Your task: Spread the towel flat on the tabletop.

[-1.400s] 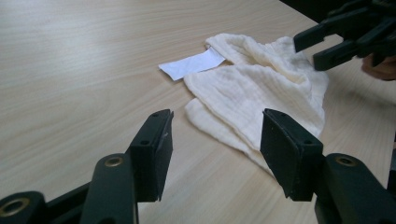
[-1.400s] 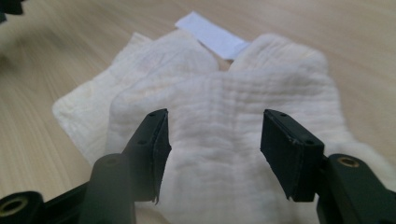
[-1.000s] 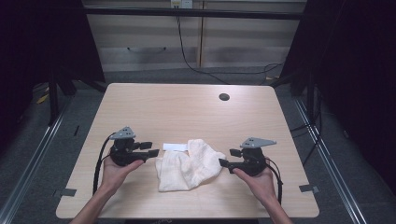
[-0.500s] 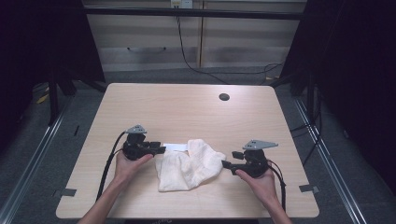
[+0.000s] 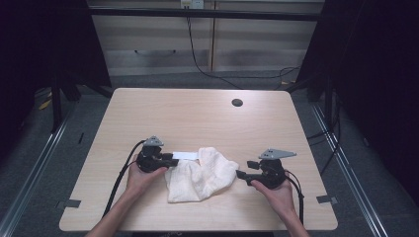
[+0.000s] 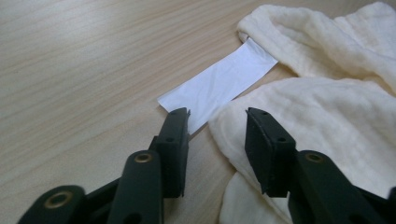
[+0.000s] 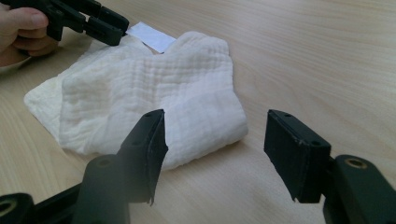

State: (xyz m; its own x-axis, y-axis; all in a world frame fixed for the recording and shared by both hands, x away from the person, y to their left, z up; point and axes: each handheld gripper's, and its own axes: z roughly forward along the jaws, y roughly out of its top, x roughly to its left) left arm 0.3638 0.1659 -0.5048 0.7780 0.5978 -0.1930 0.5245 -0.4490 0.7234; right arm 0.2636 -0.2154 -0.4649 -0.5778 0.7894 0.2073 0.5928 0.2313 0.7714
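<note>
The wooden table (image 5: pixel 197 118) carries everything here, and a small dark round hole (image 5: pixel 237 102) sits in its far part, well apart from your work. On the near half lies the cream cloth (image 5: pixel 200 174), crumpled and folded over itself, between your two hands. In the right gripper view the cloth (image 7: pixel 154 88) shows a thick rounded fold toward that gripper and a flat corner toward your left hand.

A white label (image 5: pixel 184 155) comes out from under the far left edge of the cloth and lies flat on the wood. In the left gripper view the label (image 6: pixel 217 81) runs slantwise, with one end tucked under the cloth (image 6: pixel 327 121).

Your left gripper (image 5: pixel 170 161) is low at the left edge of the cloth. Its jaws have just been closing, but they are partly spread, and a rounded corner of the cloth lies in the gap between them; you cannot see the pads pressing on it. One jaw tip is over the near end of the label.

Your right gripper (image 5: pixel 240 174) is just beside the right edge of the cloth, with its jaws spread wide and nothing between them.
</note>
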